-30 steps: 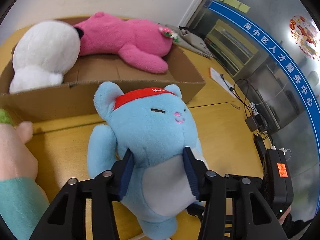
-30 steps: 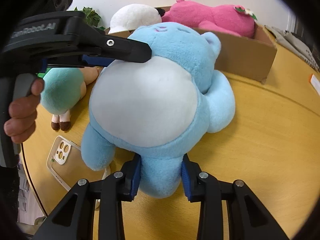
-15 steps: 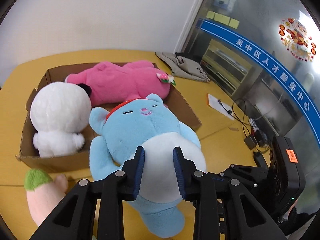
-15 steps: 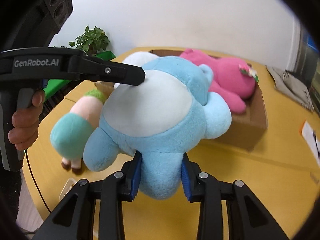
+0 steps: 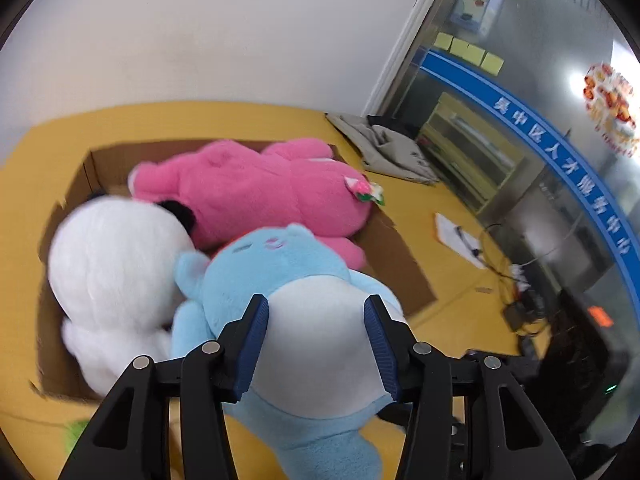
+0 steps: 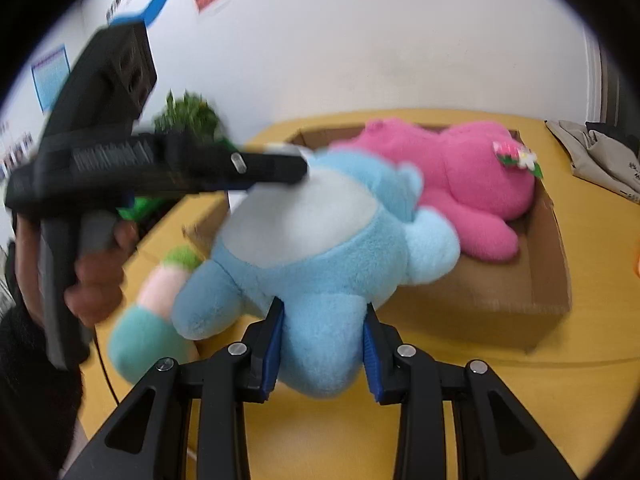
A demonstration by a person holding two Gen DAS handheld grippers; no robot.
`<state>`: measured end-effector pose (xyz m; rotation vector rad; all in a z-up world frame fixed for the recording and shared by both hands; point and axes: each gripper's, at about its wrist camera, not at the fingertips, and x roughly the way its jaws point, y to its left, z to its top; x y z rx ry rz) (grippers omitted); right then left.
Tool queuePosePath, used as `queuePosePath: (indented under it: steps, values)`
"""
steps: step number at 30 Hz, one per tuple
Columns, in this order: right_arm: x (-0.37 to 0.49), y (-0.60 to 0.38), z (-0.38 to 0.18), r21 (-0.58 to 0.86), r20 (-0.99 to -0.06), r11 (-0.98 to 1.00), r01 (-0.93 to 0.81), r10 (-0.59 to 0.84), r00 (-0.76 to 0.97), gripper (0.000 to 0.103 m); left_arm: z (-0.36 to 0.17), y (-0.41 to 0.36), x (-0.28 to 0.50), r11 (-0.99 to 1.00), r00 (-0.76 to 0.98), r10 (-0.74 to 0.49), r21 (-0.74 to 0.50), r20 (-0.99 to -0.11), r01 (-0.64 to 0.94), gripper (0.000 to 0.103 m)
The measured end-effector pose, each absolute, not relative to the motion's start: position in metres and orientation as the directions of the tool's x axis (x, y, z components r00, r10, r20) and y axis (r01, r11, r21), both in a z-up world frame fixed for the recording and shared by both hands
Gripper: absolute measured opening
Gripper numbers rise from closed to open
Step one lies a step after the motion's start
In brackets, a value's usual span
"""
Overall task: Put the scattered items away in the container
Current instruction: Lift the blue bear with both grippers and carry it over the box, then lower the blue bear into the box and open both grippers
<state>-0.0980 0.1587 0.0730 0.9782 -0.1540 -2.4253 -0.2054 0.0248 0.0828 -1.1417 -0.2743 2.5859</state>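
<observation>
**Desk:** What is the biggest thing in shot, and why does it sit there?

**Photographer:** A cardboard box (image 5: 404,276) lies open on a yellow table (image 6: 540,420); it is the container, with low walls so toys can go in from above. A pink plush (image 5: 256,192) lies along its far side and a white plush (image 5: 108,268) fills the near corner by the left gripper, which leaves a gap between them.

**Desk:** And the blue one?

**Photographer:** The blue plush (image 6: 328,248) is held in the air on its back, white belly up, head toward the box. Its head is over the near wall, next to the white toy; its legs hang outside. Two grips, I judge, because it is bulky and floppy.

**Desk:** How do the tongs stand?

**Photographer:** The left gripper (image 5: 316,344) reaches in level, jaws wide apart on either side of the belly, the pads pressed into the fur. The right gripper (image 6: 324,350) comes from the foot end, pointing toward the box, its jaws partly closed and pinching one leg. In the right wrist view the person's left hand (image 6: 96,276) wraps the other tool's handle.

**Desk:** Anything left out?

**Photographer:** A plush with a green top, pink middle and teal end (image 6: 156,312) lies on the table outside the box, below the blue toy. The pictures are blurred by motion.
</observation>
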Motion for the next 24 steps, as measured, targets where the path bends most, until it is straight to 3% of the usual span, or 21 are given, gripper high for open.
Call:
queuePosePath:
  steps: [4, 7, 9, 13, 16, 17, 21, 24]
  values:
    - [-0.130, 0.158, 0.090, 0.312, -0.541, -0.862, 0.399, -0.506, -0.671, 0.031, 0.095, 0.028, -0.234, -0.924, -0.635, 0.382, -0.299, -0.672, -0.239, 0.053]
    - [-0.151, 0.152, 0.082, 0.289, -0.592, -0.884, 0.367, -0.466, -0.657, 0.032, 0.082, 0.025, -0.254, -0.953, -0.610, 0.303, -0.244, -0.732, -0.181, 0.055]
    - [-0.155, 0.158, 0.070, 0.300, -0.621, -0.887, 0.352, -0.462, -0.633, 0.038, 0.063, 0.015, -0.260, -0.965, -0.570, 0.258, -0.235, -0.780, -0.116, 0.055]
    - [-0.152, 0.190, 0.059, 0.371, -0.655, -0.846, 0.384, -0.531, -0.538, 0.060, 0.041, -0.017, -0.241, -0.921, -0.533, 0.351, -0.386, -0.770, -0.049, 0.080]
    - [-0.155, 0.215, 0.078, 0.359, -0.633, -0.835, 0.418, -0.546, -0.548, 0.070, 0.037, -0.033, -0.229, -0.888, -0.516, 0.400, -0.459, -0.758, -0.014, 0.083]
    - [-0.162, 0.222, 0.086, 0.337, -0.634, -0.838, 0.429, -0.539, -0.555, 0.080, 0.037, -0.035, -0.225, -0.882, -0.509, 0.407, -0.471, -0.758, -0.004, 0.084]
    - [-0.196, 0.220, 0.087, 0.227, -0.710, -0.825, 0.518, -0.504, -0.492, 0.082, 0.032, -0.028, -0.222, -0.874, -0.448, 0.435, -0.485, -0.781, -0.004, 0.086]
    - [-0.214, 0.205, 0.078, 0.160, -0.760, -0.752, 0.639, -0.506, -0.407, 0.082, 0.021, -0.031, -0.220, -0.817, -0.388, 0.518, -0.575, -0.762, 0.037, 0.087]
